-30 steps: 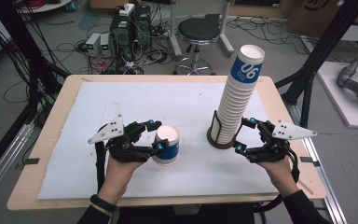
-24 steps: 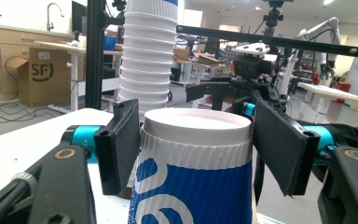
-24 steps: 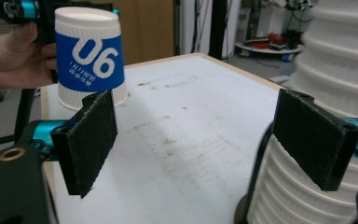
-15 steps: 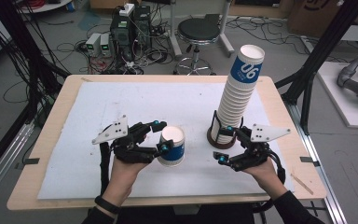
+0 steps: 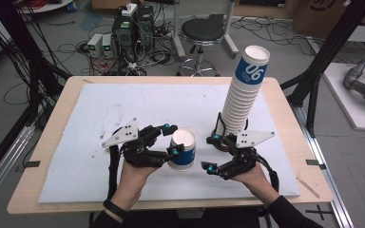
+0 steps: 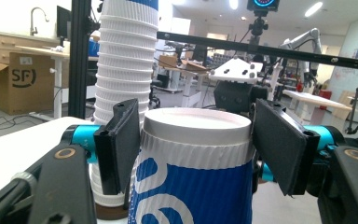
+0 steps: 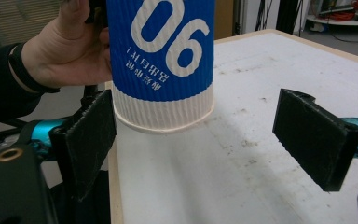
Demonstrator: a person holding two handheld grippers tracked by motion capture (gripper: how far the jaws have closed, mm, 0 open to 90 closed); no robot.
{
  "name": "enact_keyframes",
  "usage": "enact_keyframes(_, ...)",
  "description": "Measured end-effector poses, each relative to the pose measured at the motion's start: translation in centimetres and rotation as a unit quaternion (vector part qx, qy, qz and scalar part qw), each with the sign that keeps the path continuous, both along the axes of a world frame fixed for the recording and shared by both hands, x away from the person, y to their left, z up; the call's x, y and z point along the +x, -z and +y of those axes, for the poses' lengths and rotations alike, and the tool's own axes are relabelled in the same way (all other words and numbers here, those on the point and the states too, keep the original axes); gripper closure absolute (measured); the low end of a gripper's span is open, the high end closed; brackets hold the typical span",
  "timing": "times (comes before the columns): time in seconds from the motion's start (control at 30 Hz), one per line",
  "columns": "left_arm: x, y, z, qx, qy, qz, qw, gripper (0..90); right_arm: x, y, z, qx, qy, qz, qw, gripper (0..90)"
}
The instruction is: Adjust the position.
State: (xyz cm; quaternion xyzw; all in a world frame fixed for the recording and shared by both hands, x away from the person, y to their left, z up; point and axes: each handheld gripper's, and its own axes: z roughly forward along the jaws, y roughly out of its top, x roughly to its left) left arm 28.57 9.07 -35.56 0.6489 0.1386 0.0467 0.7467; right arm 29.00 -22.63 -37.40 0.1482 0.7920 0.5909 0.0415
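Right gripper [image 5: 210, 153] has swung away from the cup stack [image 5: 241, 97] toward the single cup [image 5: 182, 149] since the earlier frame; the cup has barely shifted.

The left gripper [image 5: 169, 139] is clenched on the blue-and-white paper cup just under its rim, one pad on each side, holding it upside down and slightly off the white mat [image 5: 100, 118], near the front middle of the table [image 5: 52, 114]. In the left gripper view the pads [image 6: 121, 144] press against the ribbed wall. The right gripper sits just beside the cup with its jaws spread wide; in the right gripper view the cup [image 7: 161, 65] hangs ahead of the jaws and between their lines, nearer the left pad, untouched. The tall stack stands behind, to the right.
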Motion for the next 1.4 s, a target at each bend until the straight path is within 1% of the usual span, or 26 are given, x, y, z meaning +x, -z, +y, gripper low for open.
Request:
enact_keyframes(0.07,0.0,0.0,-0.1,-0.004,0.002,0.0,1.0,33.2,0.0,0.1,0.3,-0.001,-0.001,0.003,1.0,13.7)
enact_keyframes(0.13,0.0,0.0,-0.1,-0.005,0.004,-0.001,1.0,33.2,0.1,0.2,0.7,0.004,-0.006,0.008,0.9999,13.7)
enact_keyframes(0.2,0.0,0.0,-0.2,-0.004,0.004,-0.002,1.0,33.2,0.0,0.2,1.0,0.01,-0.011,0.013,0.9998,13.7)
enact_keyframes(0.27,-0.1,0.0,-0.4,-0.005,0.005,-0.003,1.0,33.2,0.1,0.2,1.2,0.01,-0.015,0.014,0.9997,13.7)
enact_keyframes(0.33,-0.1,0.1,-0.5,-0.005,0.007,-0.003,1.0,33.2,0.0,0.3,1.4,0.017,-0.022,0.023,0.9993,13.6)
enact_keyframes(0.37,-0.2,0.1,-0.6,-0.007,0.008,-0.002,0.9999,33.2,0.1,0.3,1.5,0.018,-0.025,0.023,0.9993,13.6)
enact_keyframes(0.47,-0.1,0.1,-0.8,-0.004,0.01,-0.005,0.9999,33.2,0.0,0.3,1.8,0.019,-0.026,0.029,0.999,13.5)
enact_keyframes(0.5,-0.1,0.1,-0.9,-0.004,0.01,-0.006,0.9999,33.2,0.1,0.4,1.9,0.019,-0.027,0.025,0.9991,13.5)
enact_keyframes(0.6,-0.2,0.1,-1.1,-0.004,0.011,-0.007,0.9999,33.2,0.1,0.4,2.0,0.021,-0.028,0.03,0.9989,13.4)
enact_keyframes(0.77,-0.2,0.2,-1.3,-0.004,0.011,-0.008,0.9999,33.2,0.0,0.4,2.2,0.015,-0.026,0.028,0.9992,13.4)
enact_keyframes(0.8,-0.2,0.2,-1.4,-0.003,0.012,-0.009,0.9999,33.2,0.0,0.4,2.2,0.014,-0.027,0.031,0.9991,13.4)
enact_keyframes(0.93,-0.3,0.2,-1.5,-0.003,0.013,-0.013,0.9998,33.3,-0.1,0.5,2.5,0.011,-0.028,0.03,0.9991,13.4)
enact_keyframes(1.0,-0.3,0.2,-1.6,-0.005,0.015,-0.012,0.9998,33.3,-0.1,0.5,2.6,0.01,-0.028,0.031,0.9991,13.4)
enact_keyframes(1.07,-0.3,0.2,-1.7,-0.005,0.014,-0.014,0.9998,33.3,-0.1,0.5,2.7,0.009,-0.028,0.028,0.9992,13.4)
enact_keyframes(1.13,-0.4,0.2,-1.8,-0.004,0.012,-0.014,0.9998,33.3,-0.1,0.5,2.8,0.01,-0.028,0.029,0.9991,13.4)
enact_keyframes(1.4,-0.4,0.4,-2.0,-0.012,0.017,-0.016,0.9997,33.3,-0.2,0.6,3.1,0.007,-0.032,0.03,0.999,13.4)
